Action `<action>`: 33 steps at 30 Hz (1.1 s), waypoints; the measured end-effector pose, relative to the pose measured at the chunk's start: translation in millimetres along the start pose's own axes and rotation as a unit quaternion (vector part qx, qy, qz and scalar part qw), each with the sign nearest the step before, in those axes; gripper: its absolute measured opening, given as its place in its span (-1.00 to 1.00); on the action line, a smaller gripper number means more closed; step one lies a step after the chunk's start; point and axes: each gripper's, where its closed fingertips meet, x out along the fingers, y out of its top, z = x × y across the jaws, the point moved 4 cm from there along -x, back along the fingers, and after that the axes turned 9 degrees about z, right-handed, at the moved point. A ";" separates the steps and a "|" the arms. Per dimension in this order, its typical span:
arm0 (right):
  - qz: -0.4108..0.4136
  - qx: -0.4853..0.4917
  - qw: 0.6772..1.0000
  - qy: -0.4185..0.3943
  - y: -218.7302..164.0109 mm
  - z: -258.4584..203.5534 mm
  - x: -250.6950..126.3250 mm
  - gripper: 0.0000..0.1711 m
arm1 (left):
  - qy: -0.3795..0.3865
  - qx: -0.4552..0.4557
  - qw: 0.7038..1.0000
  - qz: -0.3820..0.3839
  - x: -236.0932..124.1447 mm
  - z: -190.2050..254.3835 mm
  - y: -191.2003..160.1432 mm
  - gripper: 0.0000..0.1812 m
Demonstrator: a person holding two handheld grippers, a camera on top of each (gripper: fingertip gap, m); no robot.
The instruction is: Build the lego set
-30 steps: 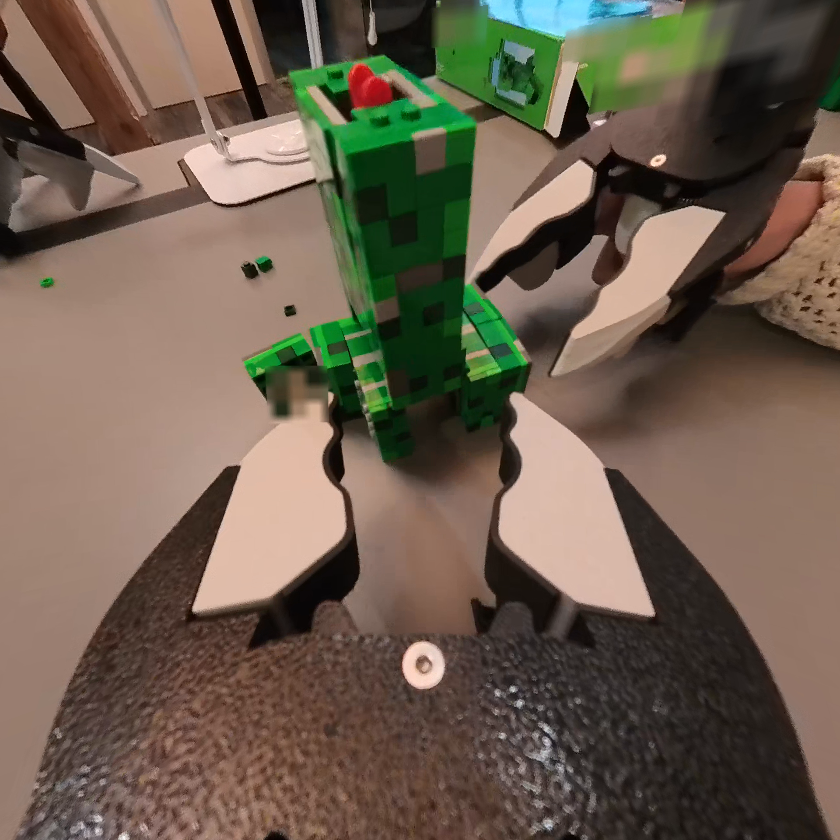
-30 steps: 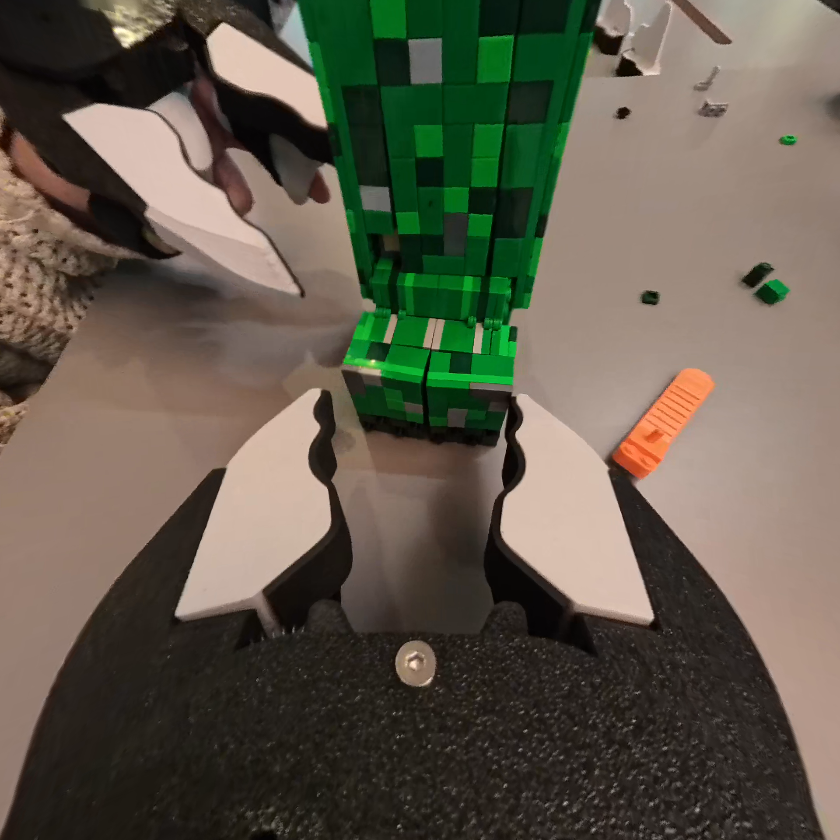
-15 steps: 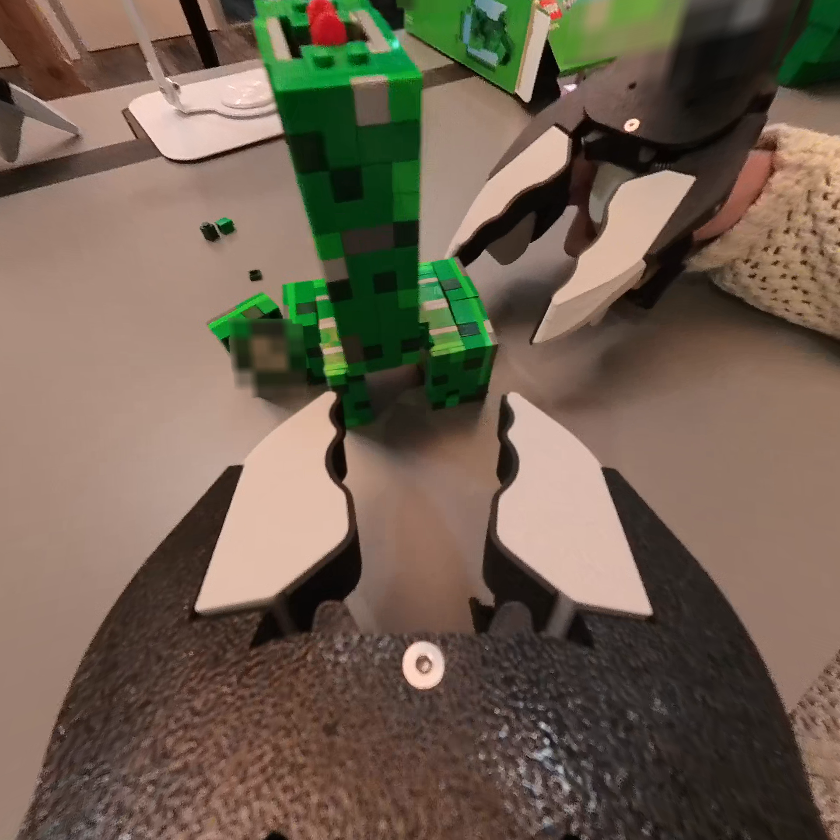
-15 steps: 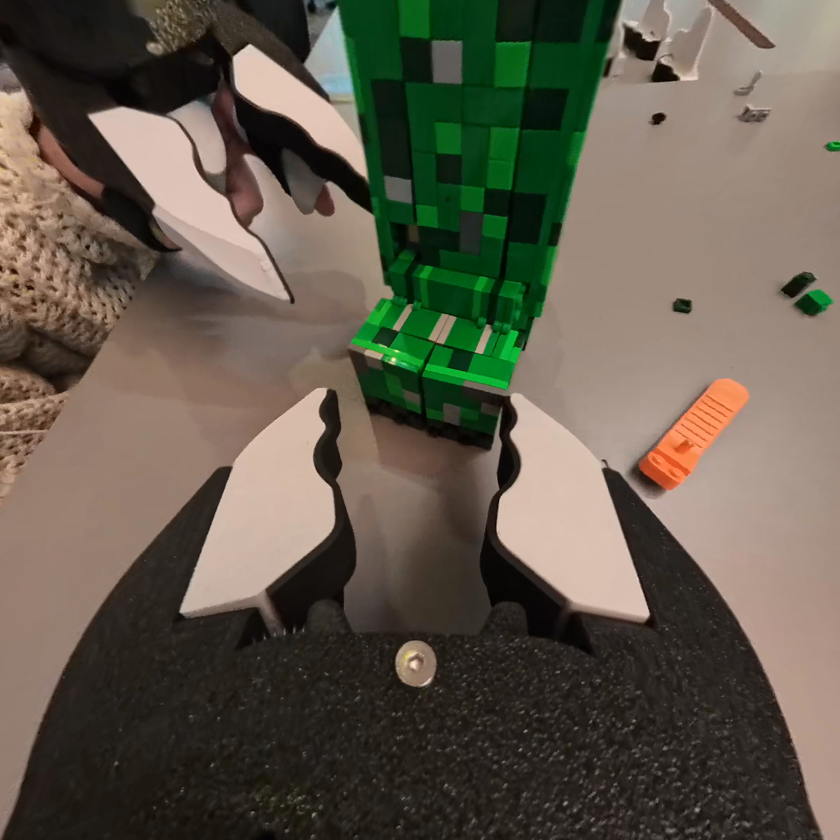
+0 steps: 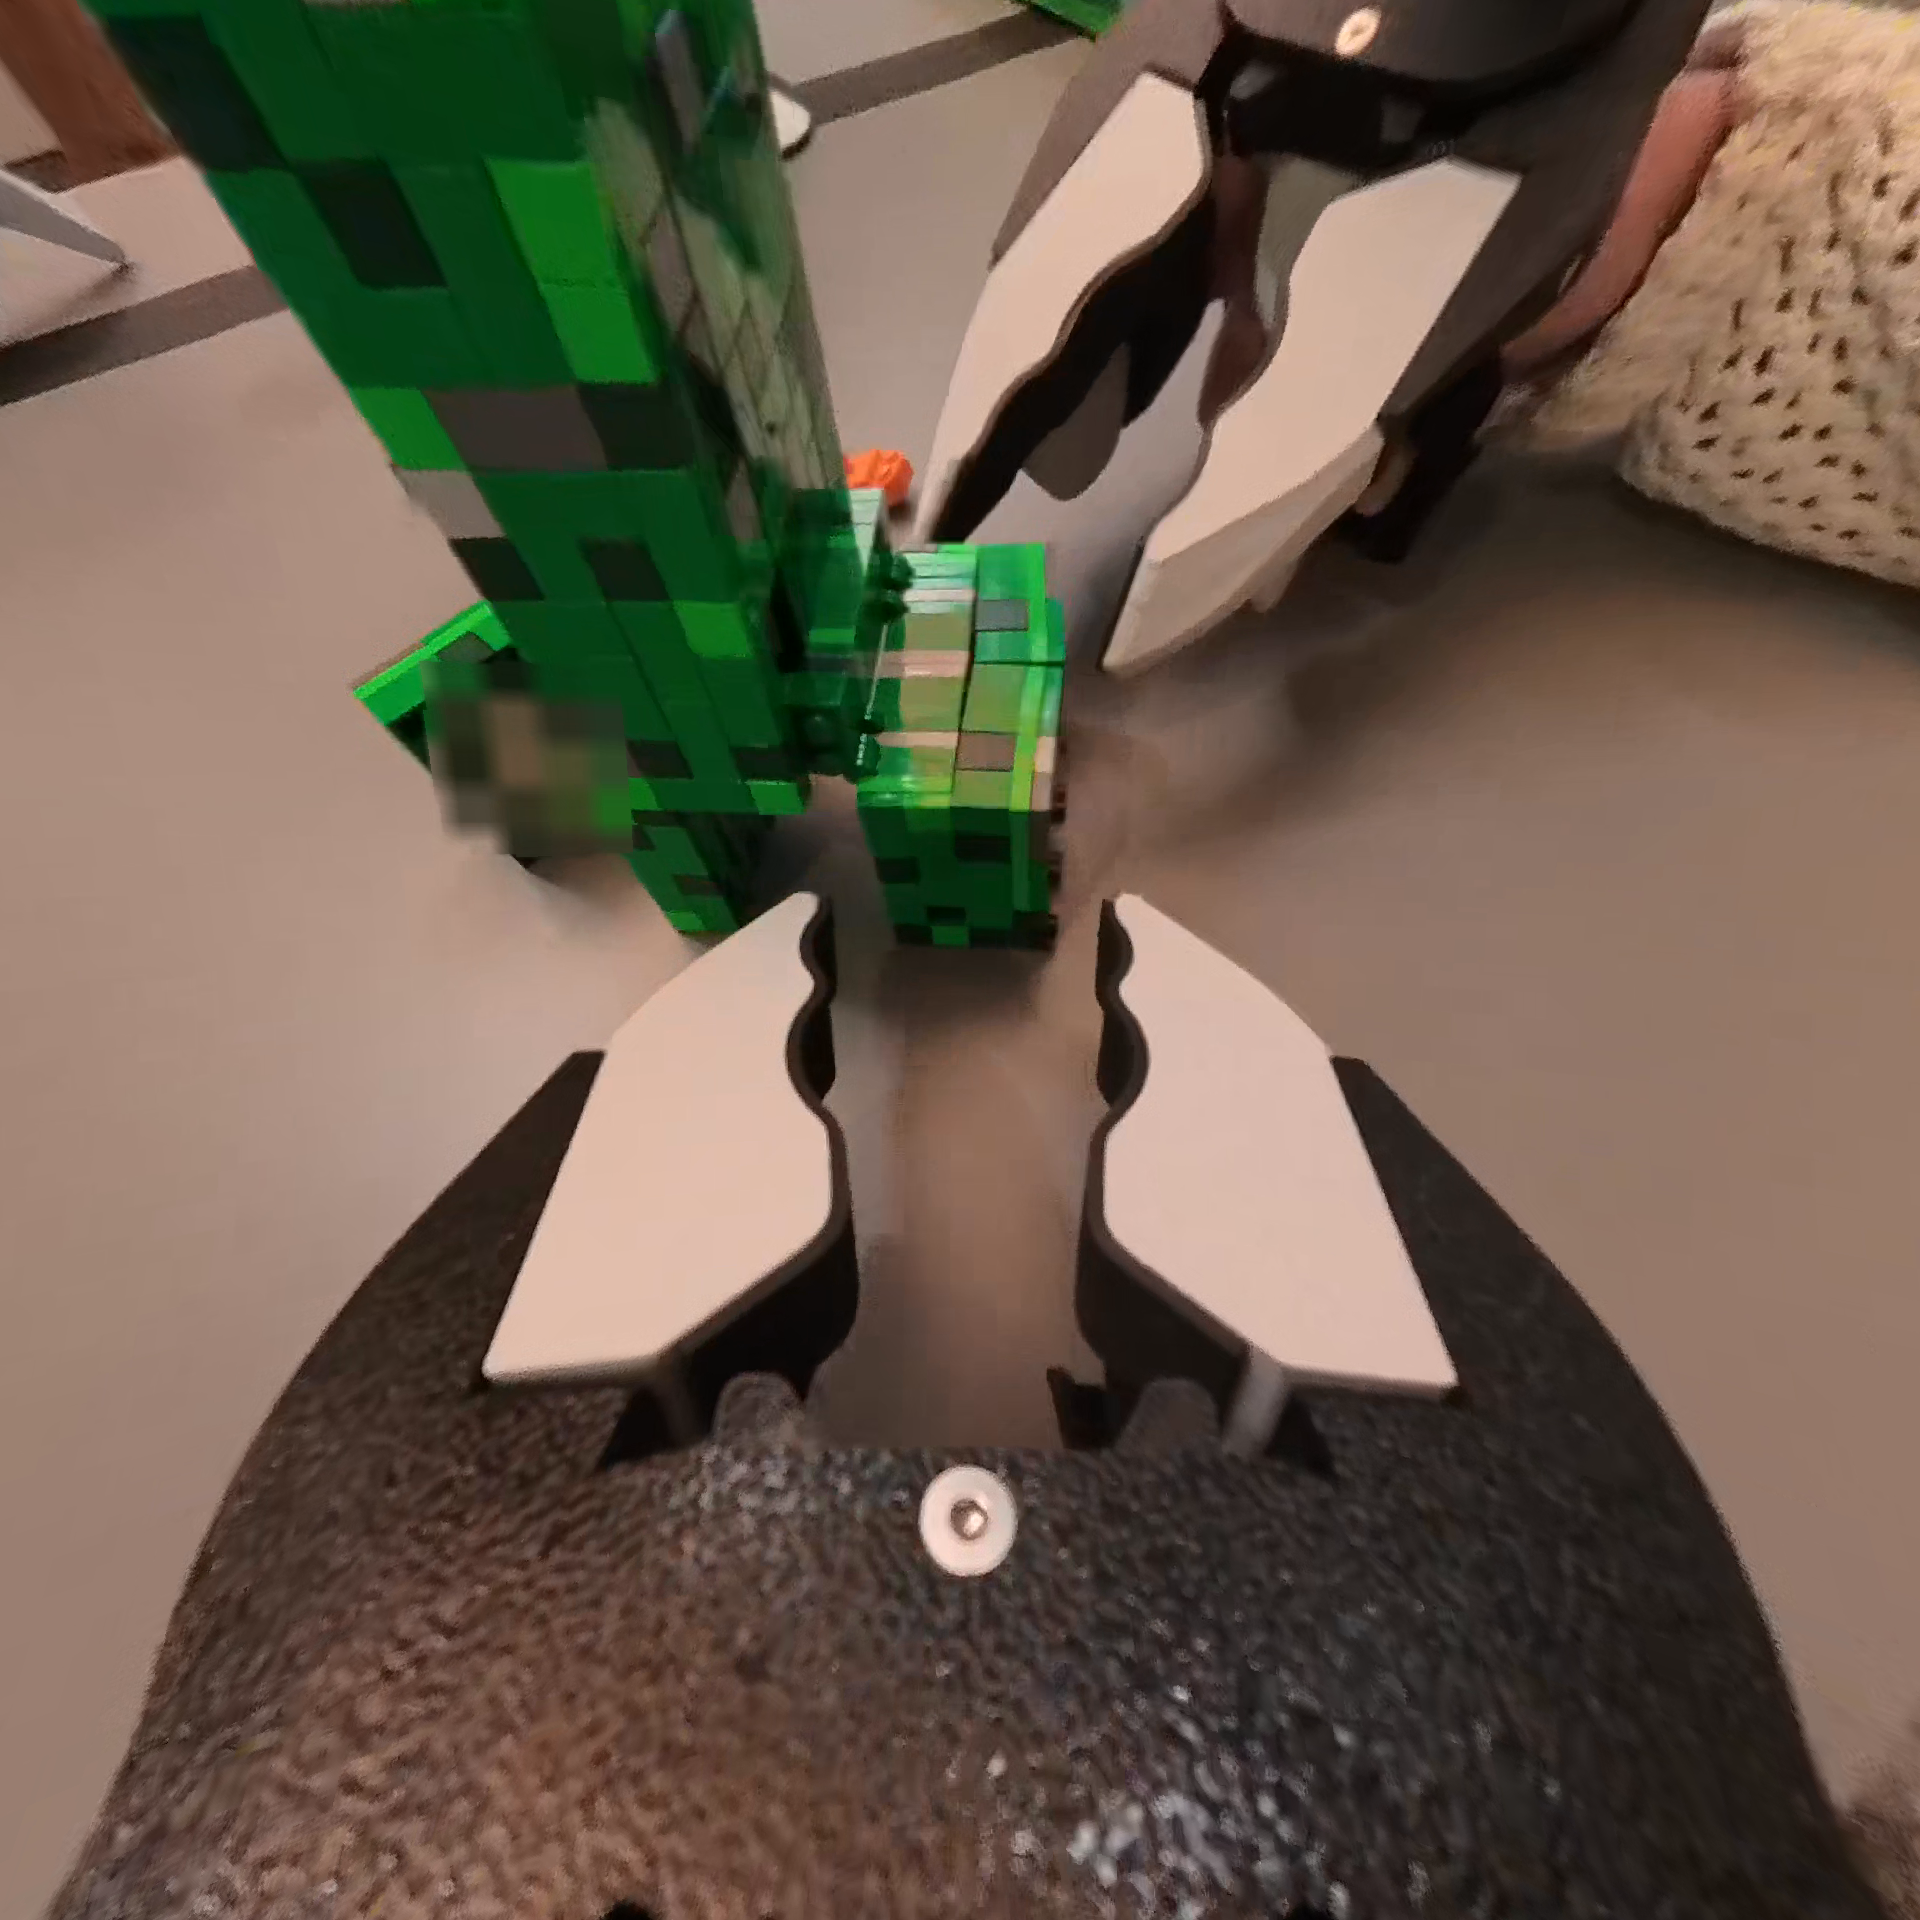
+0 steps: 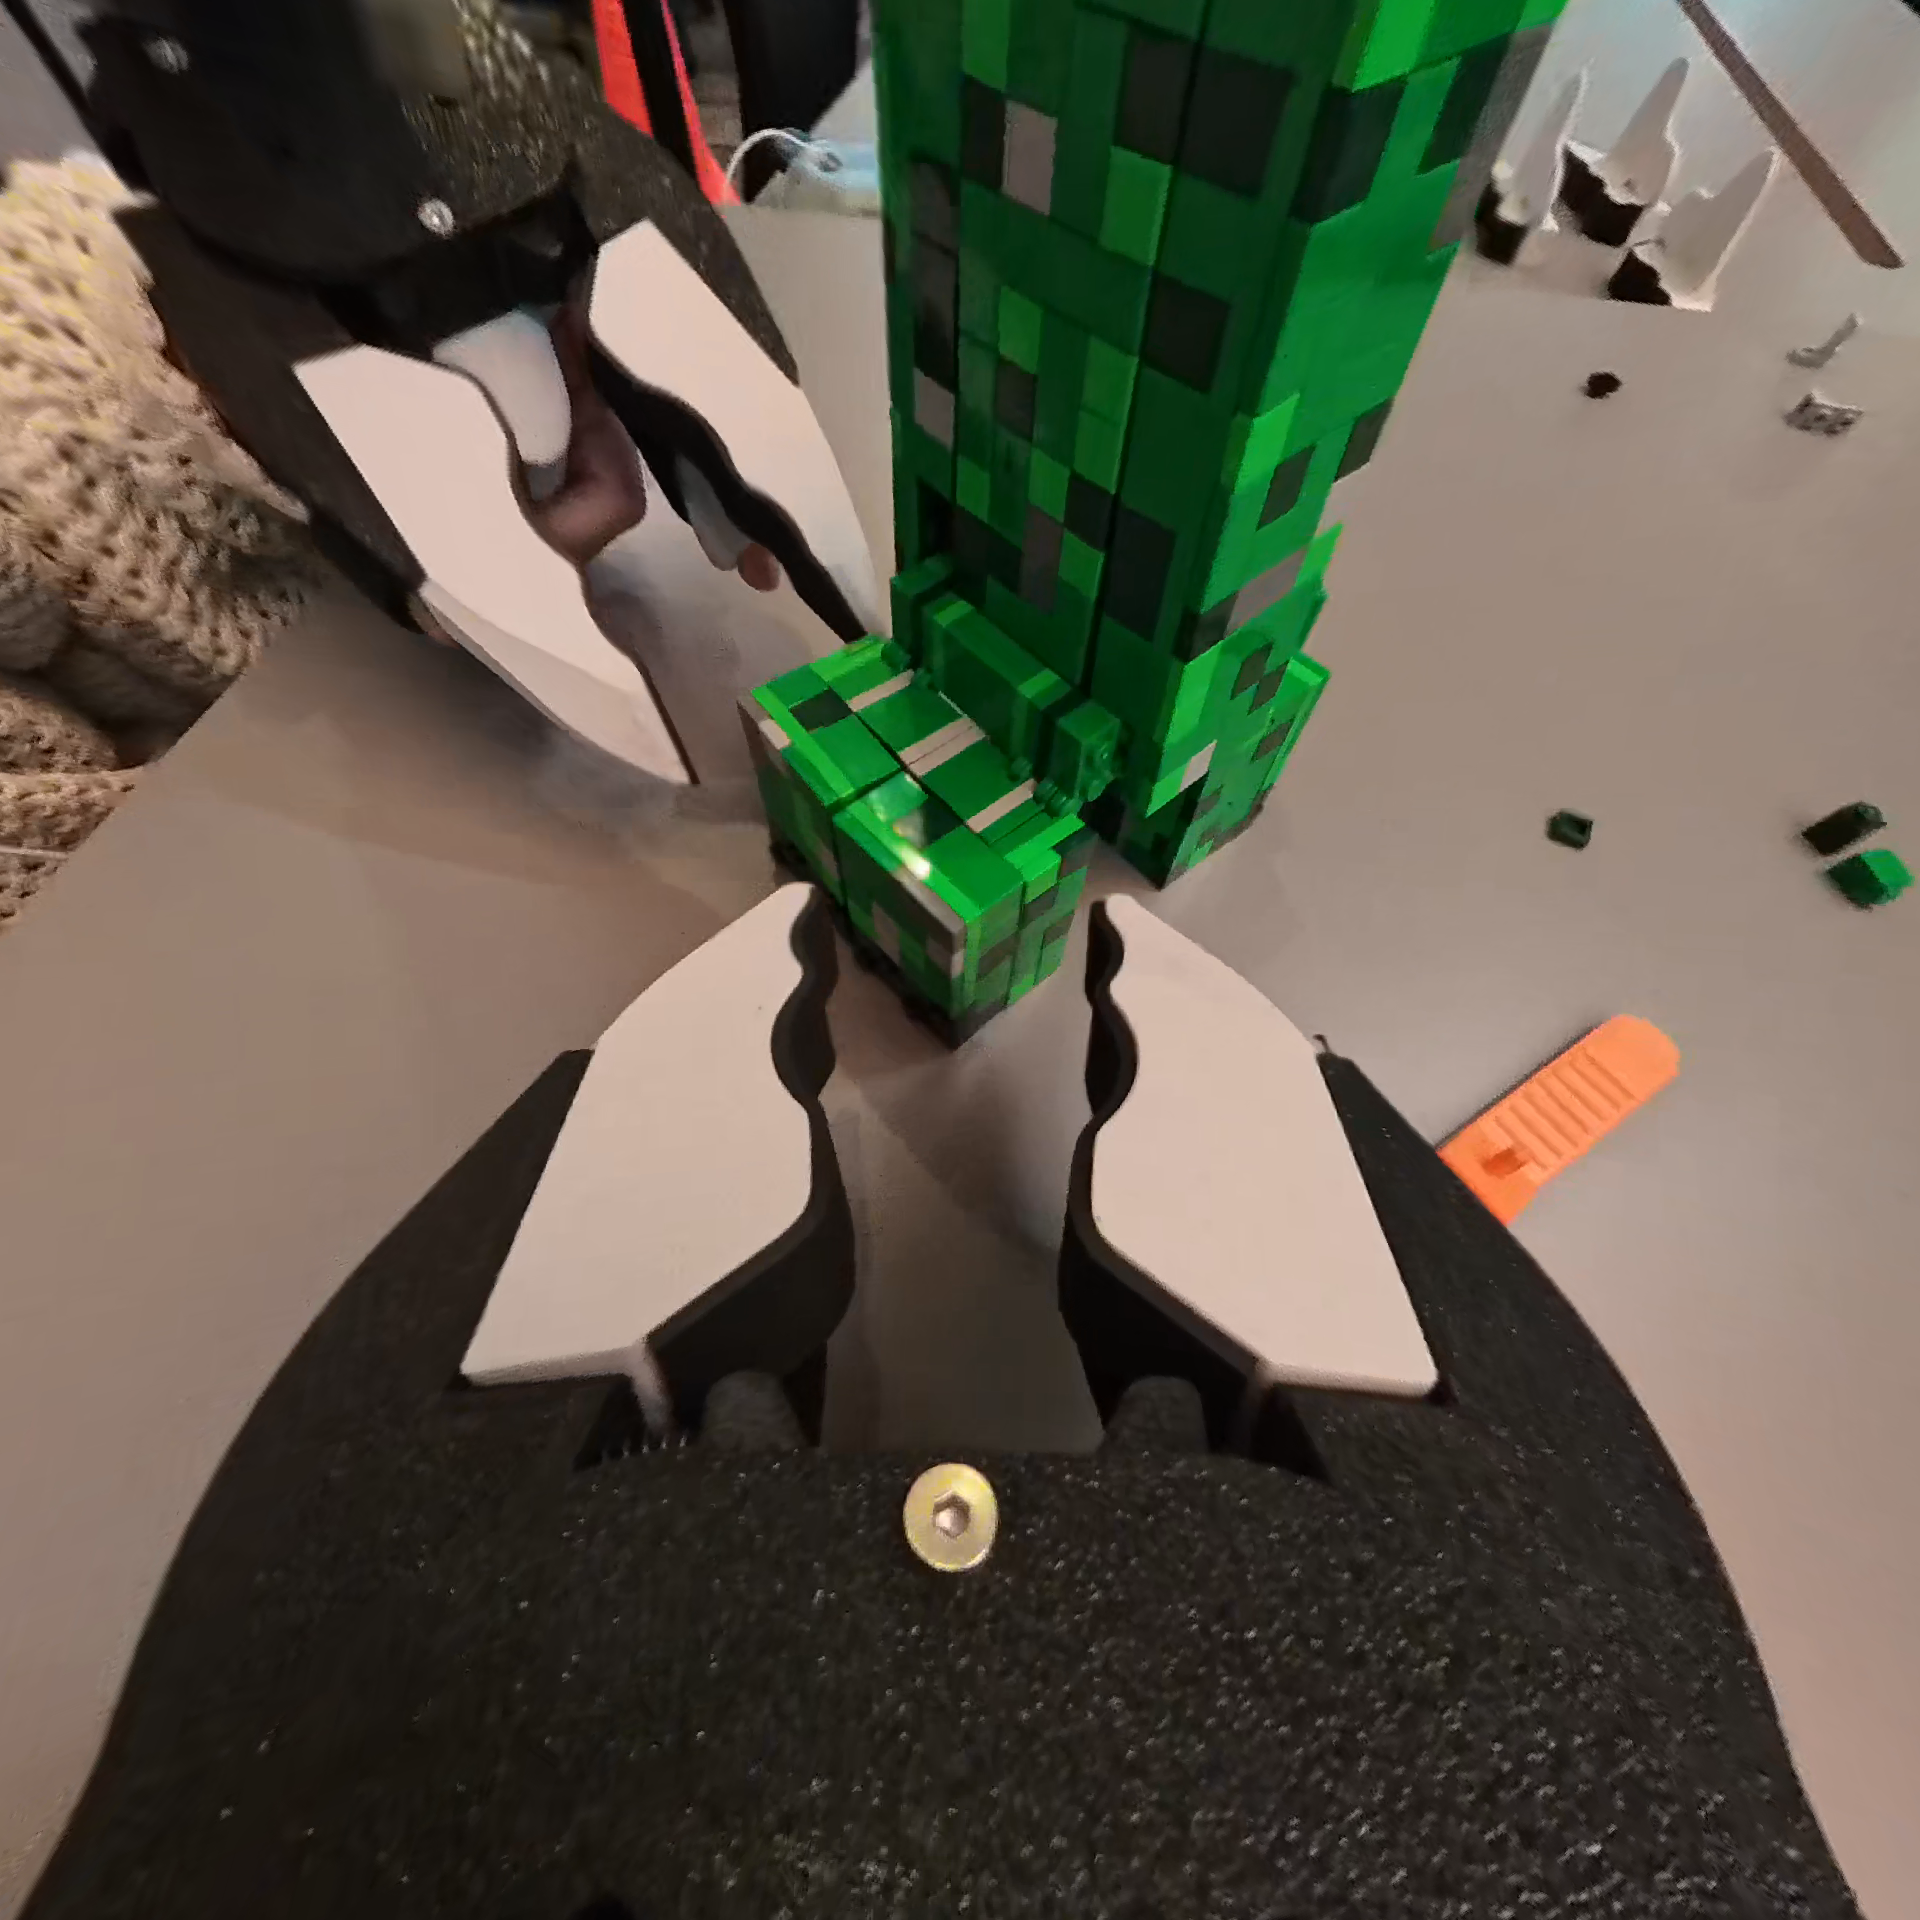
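Observation:
A tall green pixel-patterned lego figure (image 5: pixel 540 364) stands on the grey table (image 5: pixel 1455 935), with blocky feet (image 5: pixel 966 790) at its base. My left gripper (image 5: pixel 961 914) is open and empty, its fingertips either side of the near foot's front face. My right gripper (image 6: pixel 956 904) is open and empty, with the near corner of the foot block (image 6: pixel 914 821) between its fingertips. The figure's body (image 6: pixel 1143 364) rises behind that block. Each gripper shows in the other's view, the right (image 5: pixel 1023 587) and the left (image 6: pixel 769 707), open and close to the same foot.
An orange brick separator (image 6: pixel 1558 1112) lies right of my right gripper; it peeks out behind the figure in the left wrist view (image 5: pixel 878 473). Small loose green pieces (image 6: pixel 1860 852) lie farther right. Cream knit sleeves (image 5: pixel 1766 312) (image 6: pixel 94 468) sit behind the grippers.
Both grippers have moved in closer to the figure's foot. The figure now appears turned in the right wrist view, with a corner of the foot facing it. Both jaws stay open.

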 end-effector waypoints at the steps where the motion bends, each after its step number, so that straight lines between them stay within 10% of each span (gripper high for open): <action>1: 0.003 -0.002 1.000 0.007 0.8 2.1 0.5 -0.48 | 0.014 0.009 1.000 -0.008 2.4 -1.5 -1.0 -0.46; 33: -0.014 0.015 0.996 0.088 3.2 5.1 13.9 -0.51 | 0.016 -0.016 0.999 -0.026 20.5 -1.3 2.2 -0.60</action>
